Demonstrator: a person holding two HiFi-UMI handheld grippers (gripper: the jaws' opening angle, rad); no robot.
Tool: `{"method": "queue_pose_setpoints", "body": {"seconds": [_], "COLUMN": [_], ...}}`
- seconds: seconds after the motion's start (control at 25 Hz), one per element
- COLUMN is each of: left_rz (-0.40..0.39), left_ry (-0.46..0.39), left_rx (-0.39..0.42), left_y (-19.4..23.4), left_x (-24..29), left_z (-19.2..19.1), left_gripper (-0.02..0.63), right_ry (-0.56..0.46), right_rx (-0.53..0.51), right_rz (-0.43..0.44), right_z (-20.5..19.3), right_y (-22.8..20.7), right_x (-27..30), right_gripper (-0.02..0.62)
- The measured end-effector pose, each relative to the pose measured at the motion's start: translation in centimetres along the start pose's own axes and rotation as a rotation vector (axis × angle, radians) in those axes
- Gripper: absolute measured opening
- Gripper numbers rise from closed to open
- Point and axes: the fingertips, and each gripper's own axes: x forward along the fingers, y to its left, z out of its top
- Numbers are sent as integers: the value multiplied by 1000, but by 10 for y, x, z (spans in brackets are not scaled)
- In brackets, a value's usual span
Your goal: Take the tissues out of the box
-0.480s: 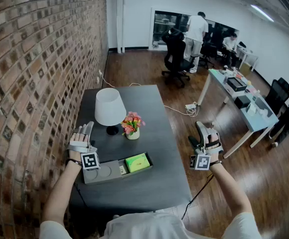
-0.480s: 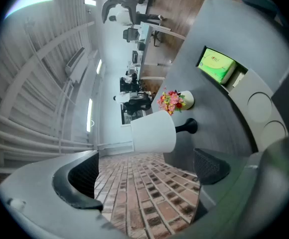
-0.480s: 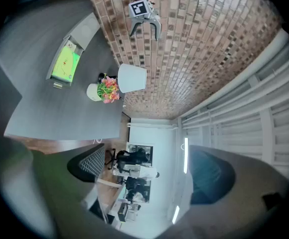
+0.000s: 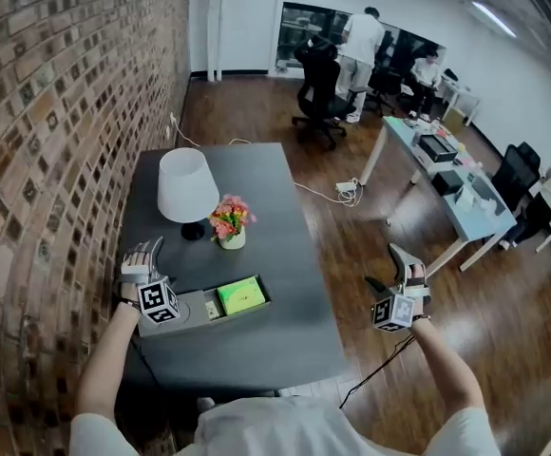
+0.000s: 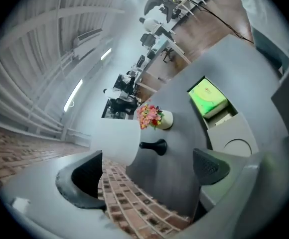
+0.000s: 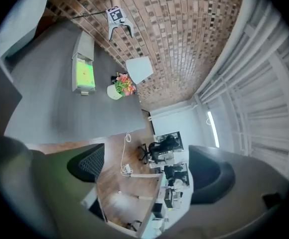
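Green and flat, the tissue pack [image 4: 240, 295] lies in the right end of a shallow grey box [image 4: 192, 313] near the front of the dark surface [image 4: 275, 217] in the head view. The left gripper [image 4: 143, 255] hangs at the box's left end, so the pack sits at about 4 o'clock from it, near but apart. The right gripper [image 4: 401, 269] is off the surface over the wooden floor [image 4: 370, 207], with the pack well apart at 9 o'clock. In the left gripper view the jaws stand spread wide with nothing between them. The pack shows at 1 o'clock beyond them, past the lamp [image 5: 115, 142] and flowers [image 5: 151, 116]. In the right gripper view the jaws are parted and empty too, and the pack lies far off at 11 o'clock. The pack looks light and soft and will likely give under a pinch. A hold across its narrow width, from above and clear of the box wall, seems best.
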Motion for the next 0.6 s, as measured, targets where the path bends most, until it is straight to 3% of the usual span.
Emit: {"method": "queue_pose_setpoints", "body": {"seconds": [0.28, 0.6], "left_rz": [-107, -117], "left_ry": [-69, -103], "left_rx": [-133, -328], "left_y": [-46, -67], "left_x": [-13, -50], "left_z": [-6, -24], "left_gripper": [566, 566], "right_ry": [-8, -81], "right_rx": [134, 381], "right_rz": [191, 485], "right_z": [22, 97], "right_y": [85, 172], "right_x": [15, 40], "right_gripper": [537, 537]}}
